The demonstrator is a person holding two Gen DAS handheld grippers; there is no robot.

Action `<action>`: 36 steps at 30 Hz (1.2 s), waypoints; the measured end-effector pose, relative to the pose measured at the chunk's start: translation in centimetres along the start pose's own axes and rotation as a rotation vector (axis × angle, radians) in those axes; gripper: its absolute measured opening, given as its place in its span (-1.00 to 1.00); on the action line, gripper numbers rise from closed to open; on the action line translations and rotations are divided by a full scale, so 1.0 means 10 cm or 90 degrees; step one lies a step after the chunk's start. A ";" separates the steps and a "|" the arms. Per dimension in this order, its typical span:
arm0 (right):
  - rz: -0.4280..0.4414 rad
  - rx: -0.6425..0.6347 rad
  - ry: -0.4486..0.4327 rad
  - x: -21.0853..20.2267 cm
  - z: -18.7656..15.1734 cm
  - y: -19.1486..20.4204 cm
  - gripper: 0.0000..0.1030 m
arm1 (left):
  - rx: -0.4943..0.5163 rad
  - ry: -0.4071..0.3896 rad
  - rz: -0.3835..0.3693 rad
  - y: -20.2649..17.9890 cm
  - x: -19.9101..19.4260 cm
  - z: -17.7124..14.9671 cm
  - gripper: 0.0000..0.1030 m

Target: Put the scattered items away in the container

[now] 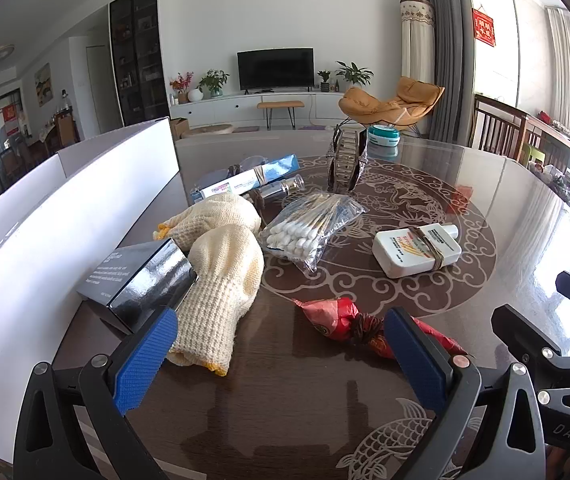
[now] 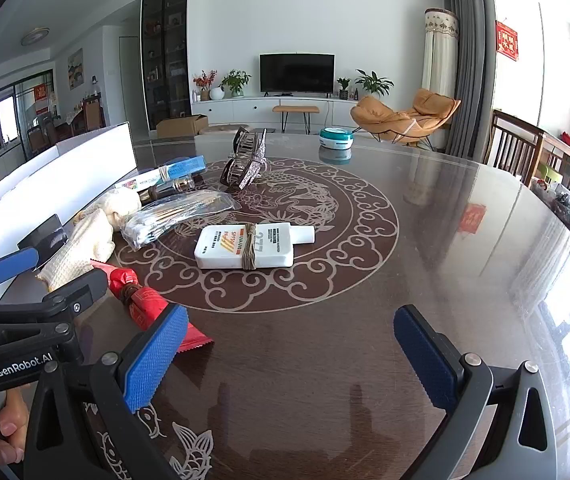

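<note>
A white open box [image 1: 85,200], the container, stands at the table's left; it also shows in the right wrist view [image 2: 85,168]. Scattered beside it lie a black box [image 1: 145,276], cream knit gloves [image 1: 221,276], a bag of cotton swabs [image 1: 309,224], a white bottle [image 1: 417,250] wrapped with a band, a red packet [image 1: 341,320], a blue-white tube box [image 1: 245,180], a small glass bottle [image 1: 281,190] and a sparkly hair claw [image 1: 347,164]. My left gripper [image 1: 281,356] is open and empty, low over the table by the gloves and red packet. My right gripper [image 2: 291,356] is open and empty, just right of the red packet [image 2: 145,304].
A teal round dish [image 2: 337,137] sits at the table's far edge. The dark patterned glass table [image 2: 425,240] stretches right. Wooden chairs [image 2: 517,144] stand at the right. The left gripper's body [image 2: 25,320] sits at the left edge of the right wrist view.
</note>
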State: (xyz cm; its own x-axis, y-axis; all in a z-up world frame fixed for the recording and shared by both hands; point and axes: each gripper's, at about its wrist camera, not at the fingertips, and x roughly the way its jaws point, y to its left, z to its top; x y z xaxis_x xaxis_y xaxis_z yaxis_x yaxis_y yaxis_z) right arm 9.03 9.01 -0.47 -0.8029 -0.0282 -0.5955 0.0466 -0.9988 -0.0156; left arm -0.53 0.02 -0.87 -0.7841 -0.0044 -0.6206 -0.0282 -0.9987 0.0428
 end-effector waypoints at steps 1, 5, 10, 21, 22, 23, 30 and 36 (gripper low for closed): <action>0.000 0.000 0.000 0.00 0.00 0.00 1.00 | 0.000 0.000 0.000 0.00 0.00 0.00 1.00; 0.000 0.000 0.001 0.00 0.00 0.00 1.00 | -0.001 0.000 0.000 0.00 0.00 0.00 1.00; 0.000 0.001 0.002 0.01 0.00 0.00 1.00 | 0.002 -0.001 0.002 0.00 -0.01 0.00 1.00; 0.000 0.002 0.002 0.00 0.00 0.00 1.00 | 0.004 -0.002 0.002 0.00 0.00 0.00 1.00; 0.000 0.002 0.002 0.00 0.00 0.00 1.00 | 0.004 -0.002 0.002 0.00 0.00 -0.01 1.00; 0.000 0.002 0.002 0.00 0.00 0.00 1.00 | 0.004 -0.002 0.003 0.00 -0.01 -0.01 1.00; 0.000 0.002 0.002 0.00 0.00 0.00 1.00 | 0.003 -0.002 0.003 0.00 -0.01 -0.01 1.00; 0.000 0.003 0.002 0.01 0.00 0.00 1.00 | 0.004 -0.002 0.003 0.00 -0.01 -0.01 1.00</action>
State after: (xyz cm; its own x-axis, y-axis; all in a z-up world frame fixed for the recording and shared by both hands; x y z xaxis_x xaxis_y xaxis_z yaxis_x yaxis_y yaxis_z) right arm 8.98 9.04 -0.48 -0.8011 -0.0282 -0.5979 0.0437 -0.9990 -0.0115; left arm -0.44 0.00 -0.88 -0.7863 -0.0086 -0.6178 -0.0290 -0.9983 0.0508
